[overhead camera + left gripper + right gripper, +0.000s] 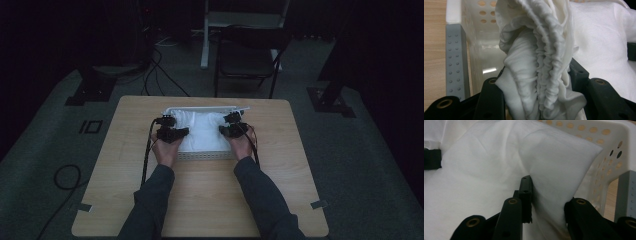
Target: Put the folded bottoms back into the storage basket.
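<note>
A white pillow (200,131) lies in a white perforated basket (205,156) on the wooden table (210,200). My left gripper (172,131) is at the pillow's left end. In the left gripper view my left gripper (539,100) is shut on a bunched fold of white fabric with a gathered elastic edge (541,75), beside the pillow (599,37). My right gripper (232,127) is at the right end. In the right gripper view my right gripper (549,205) is shut on a corner of the pillow (499,165), which bulges between the fingers (526,192).
The basket wall (481,50) has round holes and a grey dotted handle (455,60); the other handle (626,195) stands by the right-hand wall (609,145). A dark chair (247,60) and cables (160,75) are on the floor beyond the table.
</note>
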